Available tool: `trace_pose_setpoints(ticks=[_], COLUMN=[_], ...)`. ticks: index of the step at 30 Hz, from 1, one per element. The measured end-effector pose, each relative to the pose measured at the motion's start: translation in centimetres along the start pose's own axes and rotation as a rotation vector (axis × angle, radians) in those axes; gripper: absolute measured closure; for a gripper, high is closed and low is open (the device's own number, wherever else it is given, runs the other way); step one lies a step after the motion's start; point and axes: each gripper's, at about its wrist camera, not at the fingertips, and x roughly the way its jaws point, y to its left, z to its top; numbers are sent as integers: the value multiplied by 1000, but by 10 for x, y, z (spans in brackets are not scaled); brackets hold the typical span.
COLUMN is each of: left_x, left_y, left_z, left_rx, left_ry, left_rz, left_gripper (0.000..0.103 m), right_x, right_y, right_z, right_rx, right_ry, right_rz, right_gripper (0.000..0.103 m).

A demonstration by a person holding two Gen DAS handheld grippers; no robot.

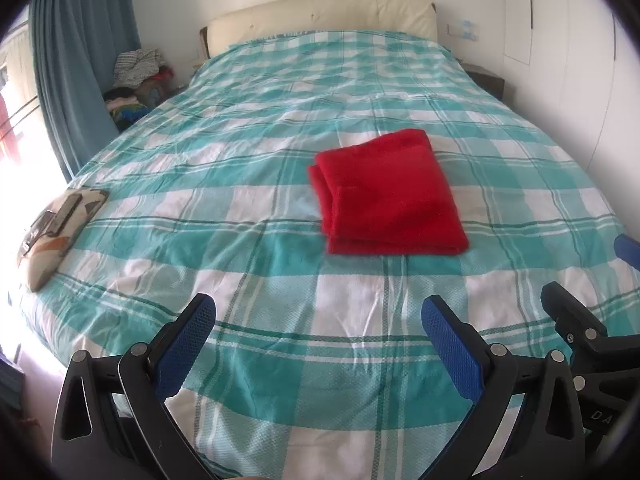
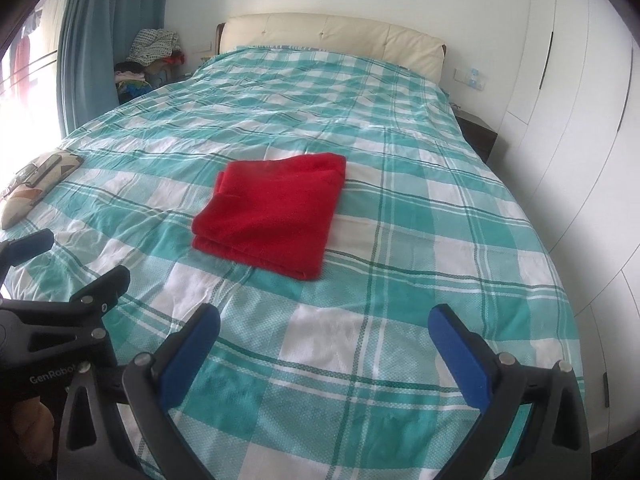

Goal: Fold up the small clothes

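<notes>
Red fleece, folded into a neat layered rectangle, is the small garment (image 1: 386,194) we are working on. It rests flat on a bed (image 1: 248,184) covered in a teal and white checked spread, roughly at the middle of the mattress and touching nothing else.

We hold both grippers low over the foot of the bed, side by side. Our left gripper (image 1: 318,322) is spread wide and holds nothing; our right gripper (image 2: 324,330) is equally wide and also holds nothing. Neither touches the garment, which lies well apart from both.

From the left gripper the garment sits ahead at about one o'clock. From the right gripper it sits ahead at about eleven o'clock. So it lies between the two of us, about equally reachable by either side. Its long axis runs away from us towards the headboard (image 2: 332,38), with stacked folded edges showing along its left side.

We judge the fold looks complete. A patterned cushion (image 1: 60,230) lies at nine o'clock, near the bed's edge.
</notes>
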Motion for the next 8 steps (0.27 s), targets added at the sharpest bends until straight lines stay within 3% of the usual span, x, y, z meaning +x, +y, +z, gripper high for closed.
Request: trace_pose_setpoints(ticks=[8], left_x=[-2], left_y=[-7], left_z=[-4], left_rx=[-10], left_ry=[-17], left_rz=[-6], left_gripper=[0], right_x=[6], right_y=[-8], right_z=[-7], right_rx=[10], right_ry=[25], right_rz=[5], right_gripper=[0])
